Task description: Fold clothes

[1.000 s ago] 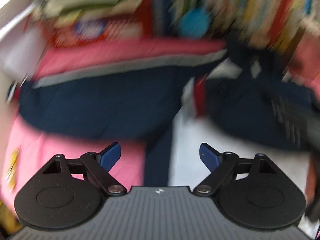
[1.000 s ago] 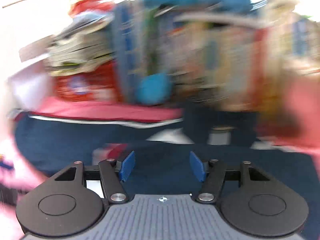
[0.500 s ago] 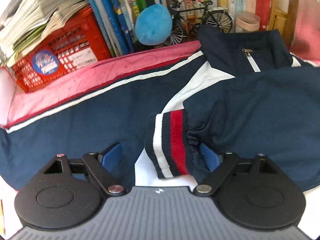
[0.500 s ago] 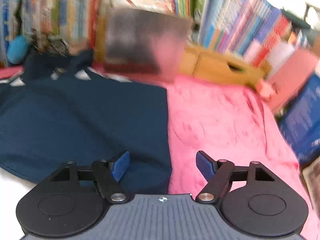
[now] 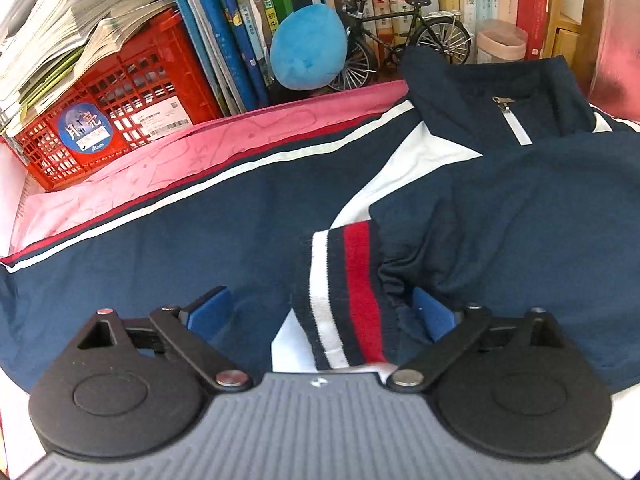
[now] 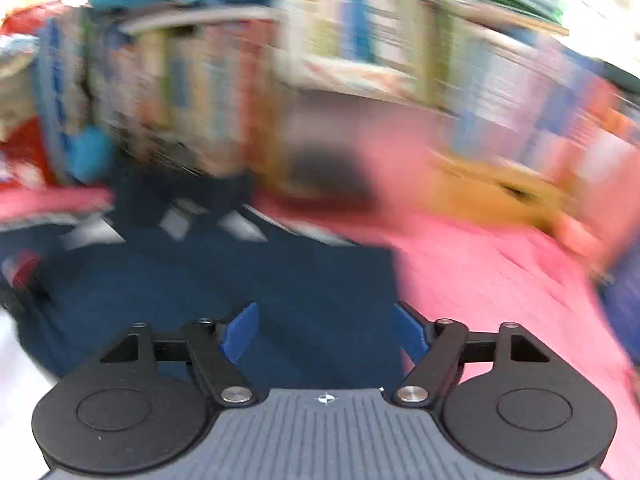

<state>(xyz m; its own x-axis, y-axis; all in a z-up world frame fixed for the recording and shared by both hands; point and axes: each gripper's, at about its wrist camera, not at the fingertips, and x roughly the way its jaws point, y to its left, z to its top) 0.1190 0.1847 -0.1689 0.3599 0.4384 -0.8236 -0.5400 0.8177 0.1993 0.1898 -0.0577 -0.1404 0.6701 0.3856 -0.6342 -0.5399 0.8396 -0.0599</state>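
Note:
A navy jacket (image 5: pixel 200 240) with white panels and a zip collar lies on a pink cloth (image 5: pixel 200 144). One sleeve is folded across its front, and its striped red, white and navy cuff (image 5: pixel 344 292) lies between the jaws of my left gripper (image 5: pixel 320 314), which is open. In the blurred right wrist view my right gripper (image 6: pixel 324 334) is open and empty above the jacket's right edge (image 6: pixel 280 280), where navy meets the pink cloth (image 6: pixel 500 300).
A red crate (image 5: pixel 120 108) of magazines, upright books (image 5: pixel 240 20), a blue plush ball (image 5: pixel 308 48), a model bicycle (image 5: pixel 404 28) and a pink cup (image 5: pixel 500 42) line the back. A wooden box (image 6: pixel 500 192) stands at the back right.
My left gripper has settled low over the folded sleeve cuff and hardly moves now. My right gripper has swung back left from the jacket's right edge; its view is blurred.

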